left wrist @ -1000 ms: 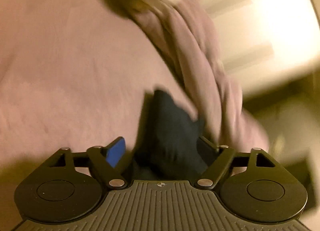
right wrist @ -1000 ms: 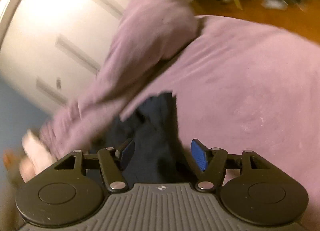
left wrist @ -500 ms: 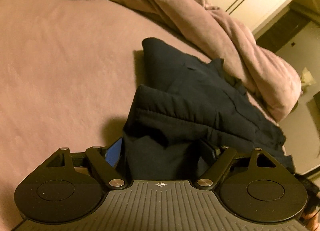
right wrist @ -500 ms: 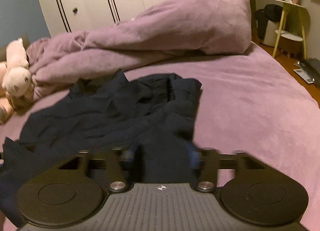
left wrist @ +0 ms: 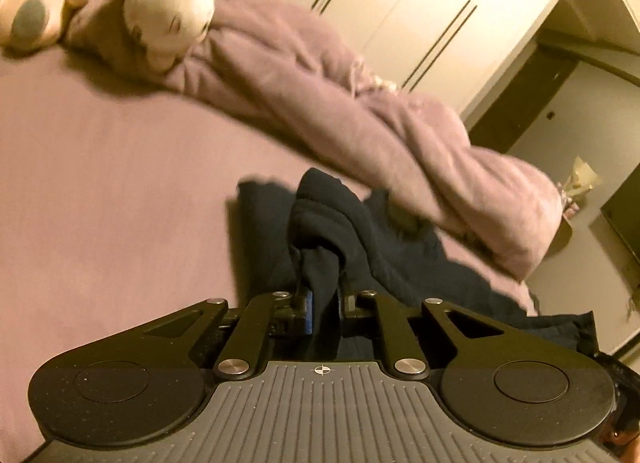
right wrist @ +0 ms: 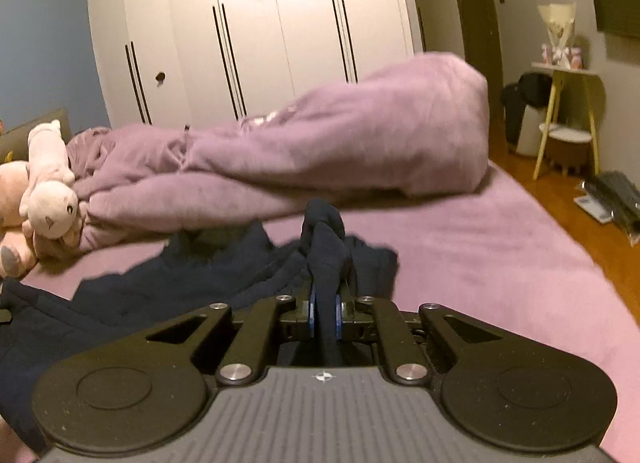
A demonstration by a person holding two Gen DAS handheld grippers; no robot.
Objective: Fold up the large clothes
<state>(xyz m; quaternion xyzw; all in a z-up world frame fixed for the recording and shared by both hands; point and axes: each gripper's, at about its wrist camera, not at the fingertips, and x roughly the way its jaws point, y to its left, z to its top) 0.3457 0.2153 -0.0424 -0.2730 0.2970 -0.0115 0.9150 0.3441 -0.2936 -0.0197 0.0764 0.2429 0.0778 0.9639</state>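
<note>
A dark navy garment (left wrist: 384, 255) lies crumpled on the purple bed sheet (left wrist: 100, 203). My left gripper (left wrist: 322, 291) is shut on a bunched fold of it, and the cloth rises in a ridge ahead of the fingers. In the right wrist view the same garment (right wrist: 200, 275) spreads out to the left. My right gripper (right wrist: 325, 303) has its jaws closing on another bunched fold, and the blue pads press the cloth from both sides. Both pinched folds are lifted a little off the bed.
A rumpled purple duvet (left wrist: 360, 115) (right wrist: 340, 143) lies along the bed behind the garment. Plush toys (left wrist: 168, 11) (right wrist: 48, 191) sit near the head end. White wardrobe doors (right wrist: 260, 23) stand behind, and a small side table (right wrist: 564, 75) stands on the wooden floor at right.
Both grippers went from wide open around the dark cloth to pinched on folds of it. Both have risen and rolled, pulling the cloth up.
</note>
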